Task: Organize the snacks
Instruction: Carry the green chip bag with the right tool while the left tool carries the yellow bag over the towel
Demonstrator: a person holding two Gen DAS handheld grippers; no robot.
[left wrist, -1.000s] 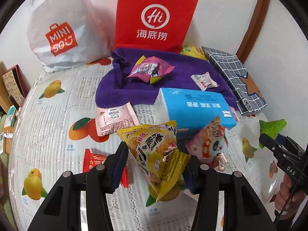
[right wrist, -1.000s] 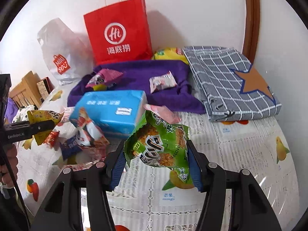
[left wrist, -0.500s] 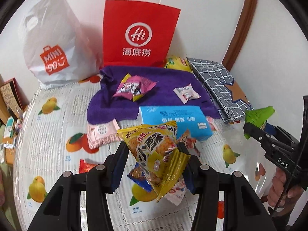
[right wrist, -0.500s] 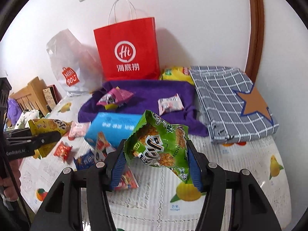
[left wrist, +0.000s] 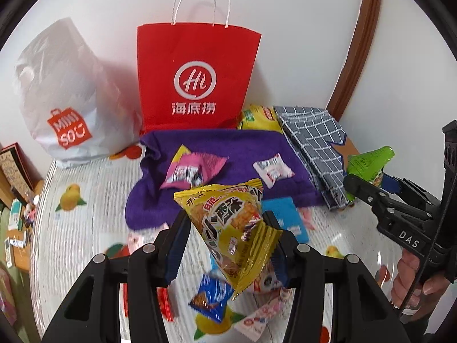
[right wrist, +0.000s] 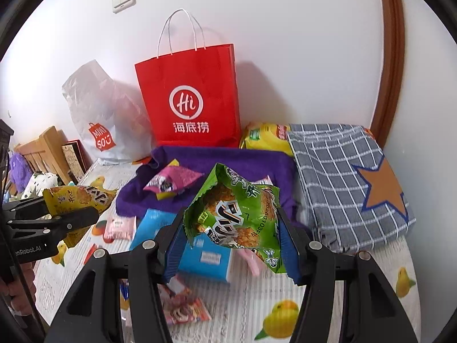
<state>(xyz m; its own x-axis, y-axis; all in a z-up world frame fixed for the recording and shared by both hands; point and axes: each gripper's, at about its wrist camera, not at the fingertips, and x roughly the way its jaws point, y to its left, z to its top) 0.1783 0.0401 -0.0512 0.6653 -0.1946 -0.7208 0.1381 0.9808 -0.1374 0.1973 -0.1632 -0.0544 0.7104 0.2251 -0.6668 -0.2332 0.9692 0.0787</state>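
My left gripper (left wrist: 225, 243) is shut on a yellow snack packet (left wrist: 231, 228) and holds it high above the table. My right gripper (right wrist: 231, 240) is shut on a green snack packet (right wrist: 237, 217), also held high. Each shows in the other's view: the right gripper (left wrist: 368, 183) with the green packet (left wrist: 368, 163), the left gripper (right wrist: 85, 214) with the yellow packet (right wrist: 77, 200). A red paper bag (left wrist: 197, 80) stands open against the wall behind a purple cloth (left wrist: 228, 148). A pink packet (left wrist: 191, 168) and a small white packet (left wrist: 272, 168) lie on the cloth.
A white Miniso bag (left wrist: 68, 105) stands left of the red bag. A blue tissue pack (right wrist: 205, 245), several loose small snacks (left wrist: 211, 297) and a folded checked cloth (right wrist: 348, 177) lie on the fruit-print tablecloth (left wrist: 82, 214). A yellow packet (right wrist: 265, 137) rests by the wall.
Both grippers have risen and pulled back with their packets; the table contents look lower and farther, and the red bag's handles now show in full.
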